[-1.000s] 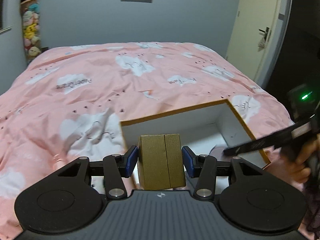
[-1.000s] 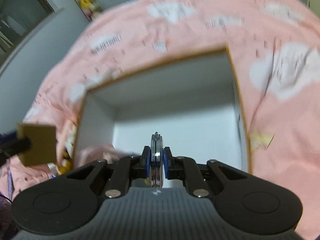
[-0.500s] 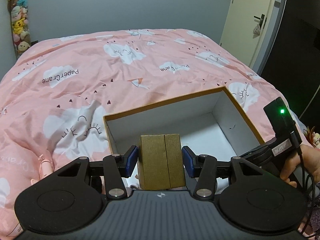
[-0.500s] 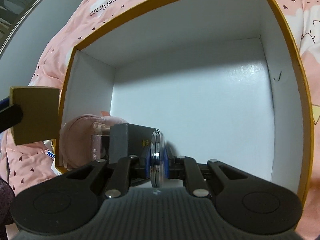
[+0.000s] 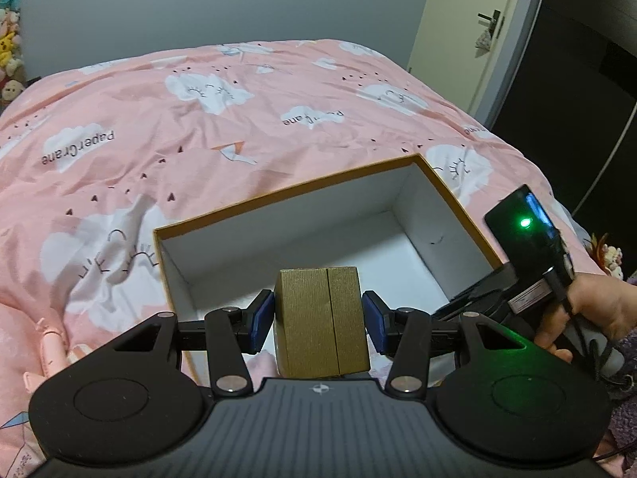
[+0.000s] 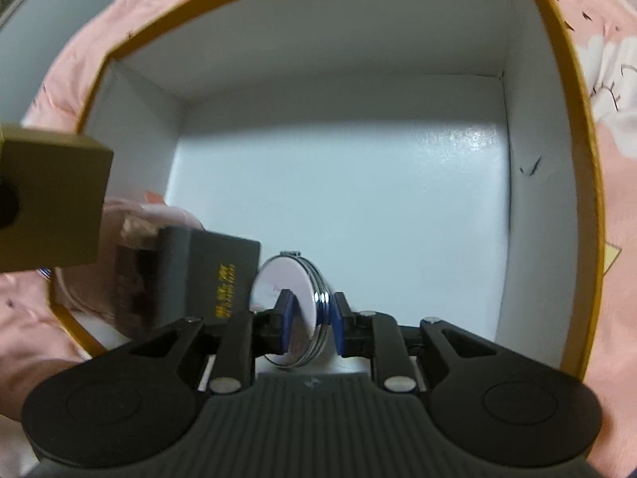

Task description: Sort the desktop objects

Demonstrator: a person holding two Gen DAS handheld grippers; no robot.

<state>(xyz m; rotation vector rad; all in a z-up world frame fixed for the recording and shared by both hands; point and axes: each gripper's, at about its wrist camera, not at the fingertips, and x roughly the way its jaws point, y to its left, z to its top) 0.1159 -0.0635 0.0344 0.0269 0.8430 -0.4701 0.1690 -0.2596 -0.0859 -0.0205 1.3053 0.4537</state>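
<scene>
Pink bedding (image 5: 207, 127) printed with white clouds is spread under an open cardboard box (image 5: 278, 195), gold at the rim and white inside. A gold ribbed box (image 5: 322, 320) is clamped between the blue pads of the left gripper (image 5: 320, 322) and held above the near end of the cardboard box. Inside that box, the right gripper (image 6: 309, 320) is lowered near the floor; its jaws have just been opening, and a round compact mirror (image 6: 292, 312) is seen tilted between them, apparently no longer pressed by both pads. Just left of the mirror, a dark grey case (image 6: 207, 279) with gold lettering is leaned beside something pink (image 6: 131, 231), blurred.
</scene>
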